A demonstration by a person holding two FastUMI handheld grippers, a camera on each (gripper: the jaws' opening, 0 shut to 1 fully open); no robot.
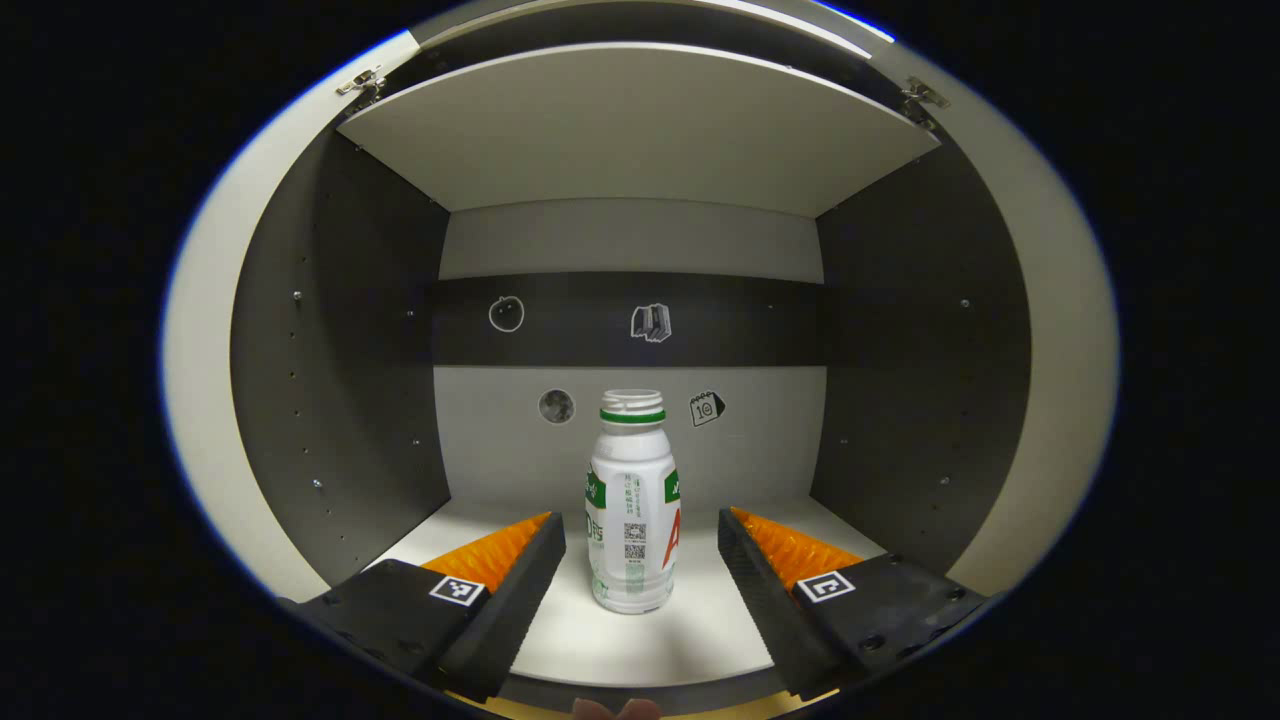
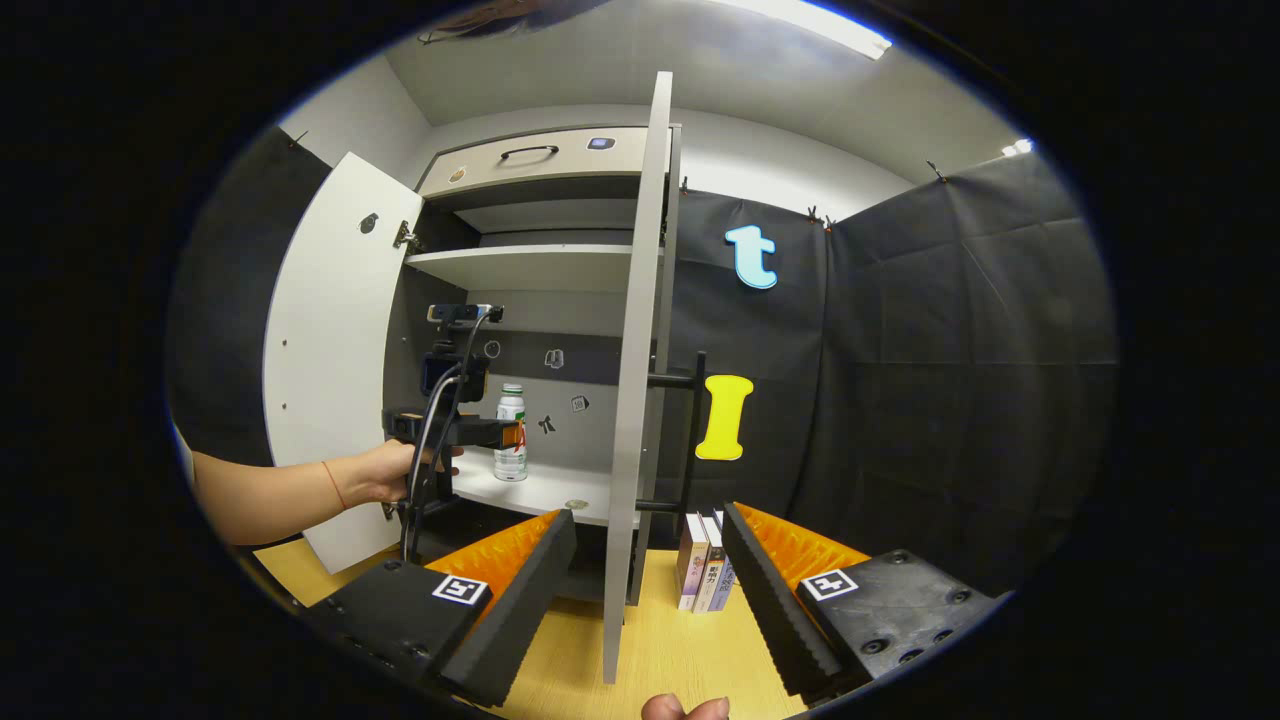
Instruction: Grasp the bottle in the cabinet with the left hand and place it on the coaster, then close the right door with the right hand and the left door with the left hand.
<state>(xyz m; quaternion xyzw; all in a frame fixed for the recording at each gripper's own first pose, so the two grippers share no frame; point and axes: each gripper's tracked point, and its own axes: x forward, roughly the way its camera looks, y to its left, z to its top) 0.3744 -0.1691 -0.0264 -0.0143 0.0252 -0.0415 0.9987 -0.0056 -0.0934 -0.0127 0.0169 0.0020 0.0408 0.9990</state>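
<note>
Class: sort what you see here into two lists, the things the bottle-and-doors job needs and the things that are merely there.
Part of the job:
- bottle, upright on the cabinet shelf
- left gripper, open, bottle between its fingers
- right door, open
- left door, open
- right gripper, open

Merely there:
- books standing on the table
- stickers on the cabinet's back wall

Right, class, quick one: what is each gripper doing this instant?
Left gripper: open, one finger on each side of the bottle, not yet pressing on it.
Right gripper: open, holding nothing, facing the edge of the right door.
</note>
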